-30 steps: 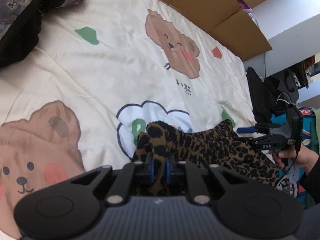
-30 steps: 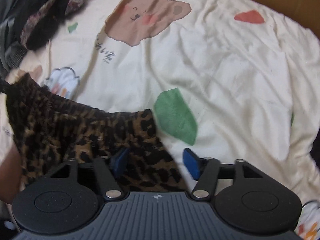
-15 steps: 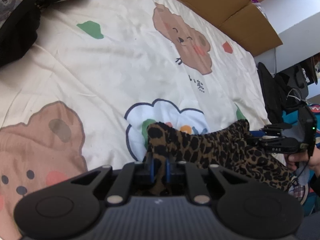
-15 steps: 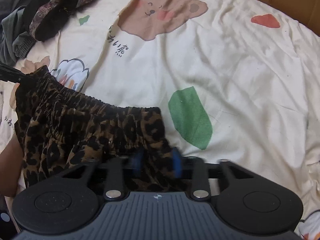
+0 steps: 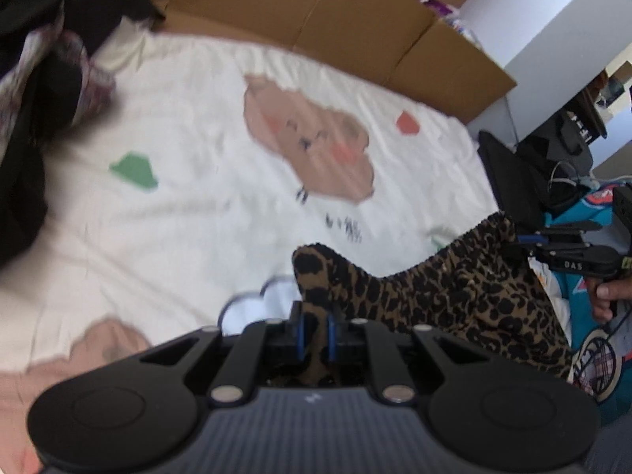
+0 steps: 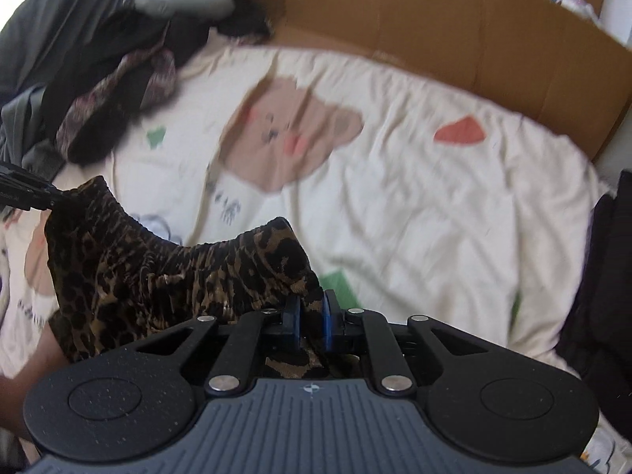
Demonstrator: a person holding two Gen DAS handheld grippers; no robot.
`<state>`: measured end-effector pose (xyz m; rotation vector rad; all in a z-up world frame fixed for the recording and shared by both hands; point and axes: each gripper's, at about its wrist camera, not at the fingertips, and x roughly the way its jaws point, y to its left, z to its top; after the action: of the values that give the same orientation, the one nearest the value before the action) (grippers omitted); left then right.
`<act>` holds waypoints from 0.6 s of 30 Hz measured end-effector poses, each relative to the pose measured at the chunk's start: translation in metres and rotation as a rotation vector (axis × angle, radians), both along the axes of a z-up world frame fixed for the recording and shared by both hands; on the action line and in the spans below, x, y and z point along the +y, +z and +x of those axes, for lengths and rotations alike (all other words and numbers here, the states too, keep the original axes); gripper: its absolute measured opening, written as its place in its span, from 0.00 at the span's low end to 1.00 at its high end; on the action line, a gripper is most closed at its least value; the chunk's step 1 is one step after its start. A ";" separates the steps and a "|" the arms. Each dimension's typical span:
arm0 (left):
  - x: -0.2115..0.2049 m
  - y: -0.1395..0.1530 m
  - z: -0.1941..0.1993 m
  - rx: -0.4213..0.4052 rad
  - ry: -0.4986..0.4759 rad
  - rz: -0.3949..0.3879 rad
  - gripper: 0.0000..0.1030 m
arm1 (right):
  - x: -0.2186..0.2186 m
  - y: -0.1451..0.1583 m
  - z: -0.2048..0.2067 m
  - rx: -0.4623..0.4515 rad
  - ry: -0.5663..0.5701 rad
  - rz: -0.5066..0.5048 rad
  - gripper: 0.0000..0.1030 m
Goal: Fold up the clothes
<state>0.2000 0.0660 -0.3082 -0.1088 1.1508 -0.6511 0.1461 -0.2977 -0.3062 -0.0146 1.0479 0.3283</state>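
Underneath everything lay a bed covered by a cream bedspread (image 5: 189,213) printed with brown bear faces, green and red patches and a blue-outlined cloud. Brown cardboard panels (image 6: 454,31) stood along its far edge, and a heap of dark clothes (image 6: 98,79) sat at the far left corner. In the left wrist view, a white wall rose at the far right, with black gear and cables below it.

Across the near side of the bed hung the leopard-print garment (image 5: 454,300), lifted off the bedspread by its gathered waistband and stretched between both grippers. The left gripper (image 5: 315,331) pointed steeply down with its blue pads pinched tight on one corner of the waistband. The right gripper (image 6: 310,322), also angled steeply down, had just been closing its jaws, and its pads now clamped the opposite corner of the band. In the left wrist view, the person's right hand (image 5: 608,296) gripped that tool's handle at the right edge, fabric sagging between the two holds.
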 end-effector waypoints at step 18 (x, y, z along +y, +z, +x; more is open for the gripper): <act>-0.042 0.026 0.076 -0.173 0.021 -0.061 0.11 | -0.022 0.031 0.071 -0.187 -0.128 -0.065 0.09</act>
<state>0.2758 0.0241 -0.2820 -0.1135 0.9623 -0.6641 0.2169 -0.3194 -0.2752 -0.0353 0.8693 0.1727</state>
